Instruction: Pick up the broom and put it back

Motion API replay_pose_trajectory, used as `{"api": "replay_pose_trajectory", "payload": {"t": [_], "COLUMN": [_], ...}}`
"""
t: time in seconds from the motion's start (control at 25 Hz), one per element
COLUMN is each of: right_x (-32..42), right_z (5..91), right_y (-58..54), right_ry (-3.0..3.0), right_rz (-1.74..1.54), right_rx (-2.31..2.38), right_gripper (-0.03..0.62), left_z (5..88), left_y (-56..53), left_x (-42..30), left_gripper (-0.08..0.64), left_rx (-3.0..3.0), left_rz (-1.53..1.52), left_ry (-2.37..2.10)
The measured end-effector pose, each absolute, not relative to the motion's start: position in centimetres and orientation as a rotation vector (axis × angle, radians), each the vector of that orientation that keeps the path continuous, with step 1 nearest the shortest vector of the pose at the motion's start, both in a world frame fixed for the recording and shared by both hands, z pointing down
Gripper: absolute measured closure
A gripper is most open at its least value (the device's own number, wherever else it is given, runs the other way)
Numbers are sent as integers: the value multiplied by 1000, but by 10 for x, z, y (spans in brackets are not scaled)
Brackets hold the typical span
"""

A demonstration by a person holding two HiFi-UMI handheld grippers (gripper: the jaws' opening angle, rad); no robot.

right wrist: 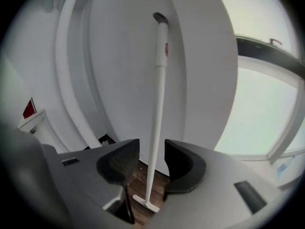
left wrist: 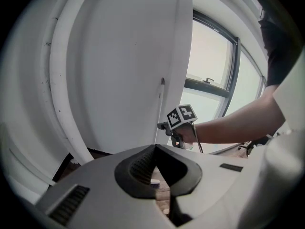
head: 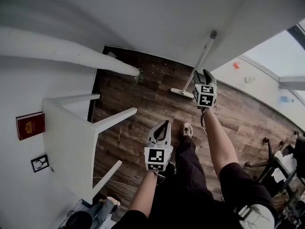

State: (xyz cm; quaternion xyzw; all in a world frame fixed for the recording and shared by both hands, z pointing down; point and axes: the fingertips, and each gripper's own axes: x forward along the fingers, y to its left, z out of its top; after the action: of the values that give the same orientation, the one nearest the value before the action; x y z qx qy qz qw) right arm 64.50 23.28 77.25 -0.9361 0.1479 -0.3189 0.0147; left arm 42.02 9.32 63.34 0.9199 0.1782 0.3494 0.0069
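Right gripper (right wrist: 152,149): jaws wide apart, pads not pressing on anything. The broom (right wrist: 159,80) handle runs between them, clear of both pads. Right arm stretched forward, gripper angled downward toward the wall (head: 157,18).
Left gripper (left wrist: 156,149): jaws closed together at the tips, empty; held lower and nearer the body, arm bent.
Broom stands almost upright, handle top leaning on the white wall, head on the wood floor (head: 143,109), just ahead of the right gripper.

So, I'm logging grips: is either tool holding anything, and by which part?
Nothing is held. The right tool has its jaws apart either side of the handle of the broom, not pressing it; the left tool is shut, empty.
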Motion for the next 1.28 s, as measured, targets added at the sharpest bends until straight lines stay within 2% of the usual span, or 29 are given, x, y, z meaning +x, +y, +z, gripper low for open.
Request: {"api": "replay_pose_trajectory", "payload": {"t": [0.16, 0.32, 0.4, 0.6, 1.0, 1.28], "right_x": [570, 492, 463, 401, 260, 217], "right_z": [768, 739, 709, 625, 497, 417], "right_y": [260, 277, 264, 208, 152, 142], "right_ry": [427, 416, 443, 501, 409, 395], "right_rz": [-1044, -1056, -965, -735, -509, -281], "right_rx": [-2914, -3009, -3046, -3025, -3154, -3185], "right_gripper": [431, 533, 555, 568, 569, 569], "left_z": [628, 613, 602, 573, 493, 430], "left_y": [104, 89, 82, 77, 53, 56], "left_x": [404, 389, 383, 349, 265, 233], "left_gripper": [560, 558, 560, 559, 558, 558], "left_rx": [2838, 2851, 2880, 2872, 2873, 2844], "left_rz": [1090, 1022, 980, 877, 665, 494], "left_ry": [621, 613, 613, 714, 959, 1064]}}
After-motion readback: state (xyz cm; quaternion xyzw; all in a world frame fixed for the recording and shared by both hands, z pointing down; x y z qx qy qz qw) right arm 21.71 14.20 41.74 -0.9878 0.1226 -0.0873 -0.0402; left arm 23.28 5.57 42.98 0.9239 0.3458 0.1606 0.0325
